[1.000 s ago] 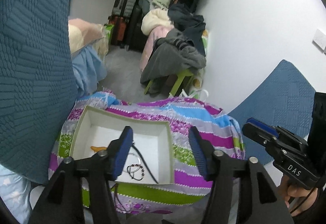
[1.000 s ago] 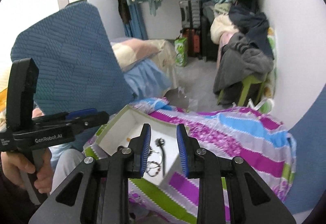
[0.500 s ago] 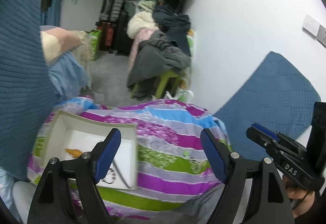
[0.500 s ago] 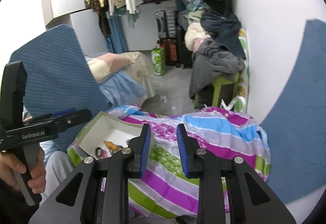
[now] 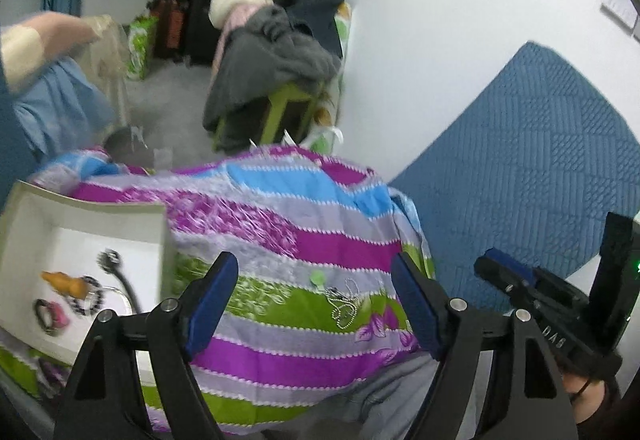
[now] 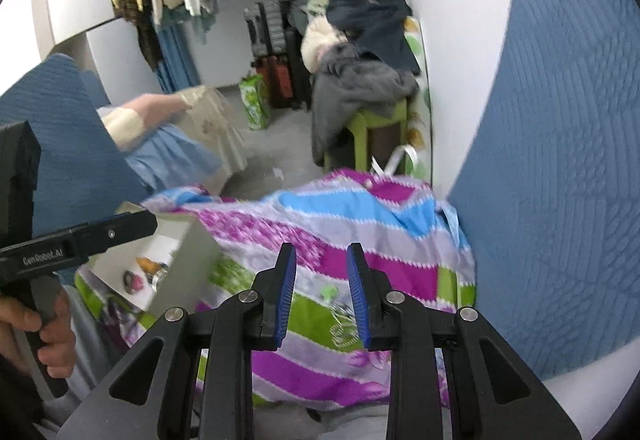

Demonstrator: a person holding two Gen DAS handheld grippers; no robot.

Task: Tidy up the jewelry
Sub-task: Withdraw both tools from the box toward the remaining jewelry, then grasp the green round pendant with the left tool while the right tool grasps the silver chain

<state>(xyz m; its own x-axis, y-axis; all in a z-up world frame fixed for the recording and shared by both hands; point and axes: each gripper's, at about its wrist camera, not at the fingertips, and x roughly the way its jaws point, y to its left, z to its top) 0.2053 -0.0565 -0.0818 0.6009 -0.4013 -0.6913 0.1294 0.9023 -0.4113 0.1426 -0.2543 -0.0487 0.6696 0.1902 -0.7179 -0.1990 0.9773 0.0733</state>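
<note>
A white open box [image 5: 92, 215] sits at the left on a striped purple, green and blue cloth [image 5: 304, 240]. In it lie an orange piece [image 5: 64, 282], a pink and black band [image 5: 50, 314] and a beaded bracelet [image 5: 94, 296]. A silver chain [image 5: 340, 304] and a small green piece [image 5: 318, 276] lie on the cloth. My left gripper [image 5: 316, 300] is open, above the chain. My right gripper [image 6: 322, 294] is open with a narrow gap, over the chain [image 6: 342, 324]. The box also shows in the right wrist view [image 6: 192, 252].
A blue quilted cushion [image 5: 520, 167] leans on the white wall at the right. Another blue cushion [image 6: 60, 143] stands at the left. A green stool piled with clothes [image 6: 360, 91], suitcases and hanging garments fill the back of the room.
Both grippers swung right, from over the box to over the cloth. The left jaws opened wider. The chain and green piece came into view.
</note>
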